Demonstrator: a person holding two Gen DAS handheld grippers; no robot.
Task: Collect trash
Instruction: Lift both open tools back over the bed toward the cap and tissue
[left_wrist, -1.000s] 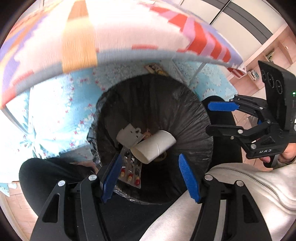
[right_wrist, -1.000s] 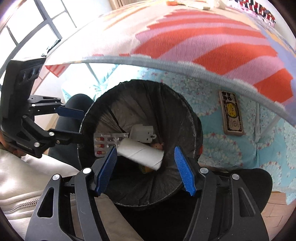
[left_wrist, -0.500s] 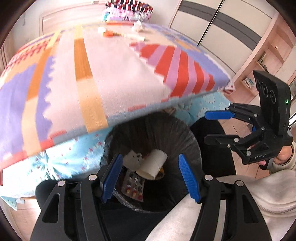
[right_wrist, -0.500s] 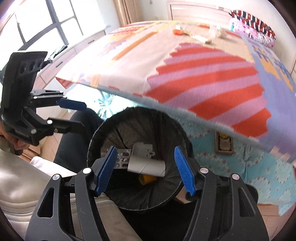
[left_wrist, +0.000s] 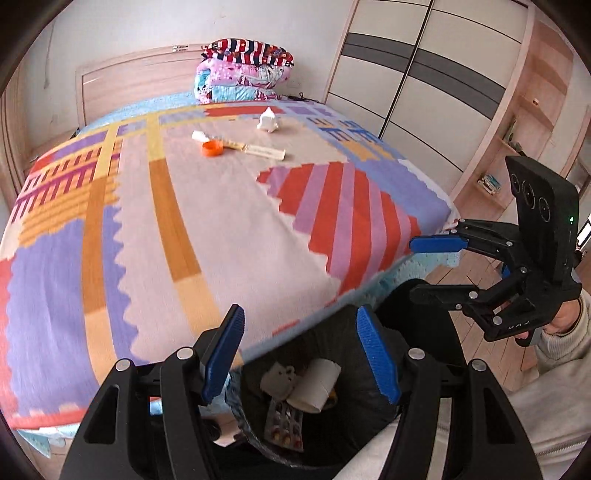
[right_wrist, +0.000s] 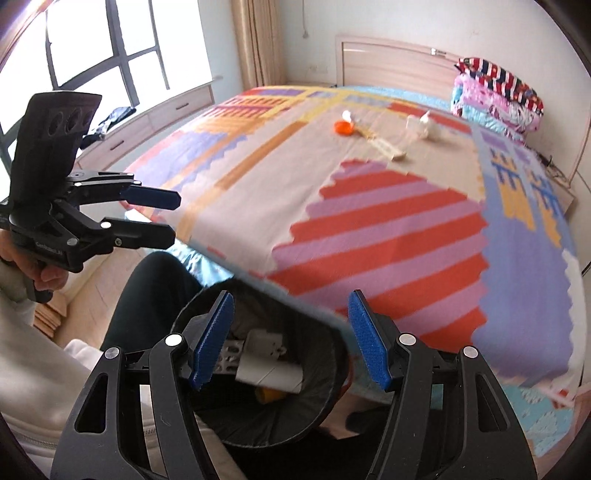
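Note:
A black-lined trash bin (left_wrist: 369, 424) (right_wrist: 325, 398) stands at the foot of the bed, holding a cardboard tube (left_wrist: 314, 384) (right_wrist: 269, 374), a pill blister (left_wrist: 284, 426) and a white scrap (left_wrist: 277, 376). Far up the bed lie an orange cap (left_wrist: 212, 148) (right_wrist: 344, 127), a long flat box (left_wrist: 264, 151) (right_wrist: 388, 147) and a crumpled white piece (left_wrist: 269, 120) (right_wrist: 424, 123). My left gripper (left_wrist: 303, 358) (right_wrist: 162, 218) is open and empty above the bin. My right gripper (right_wrist: 291, 343) (left_wrist: 424, 269) is open and empty beside it.
The bed has a bright patterned blanket (left_wrist: 184, 206) (right_wrist: 369, 206), with folded quilts (left_wrist: 243, 74) (right_wrist: 498, 92) at the headboard. A wardrobe (left_wrist: 424, 81) stands on the right, a window (right_wrist: 92, 48) and low drawers on the left. The person's legs flank the bin.
Both grippers have lifted and tilted up from looking down into the bin to looking across the bed top. The trash on the bed has come into view. Both stay open.

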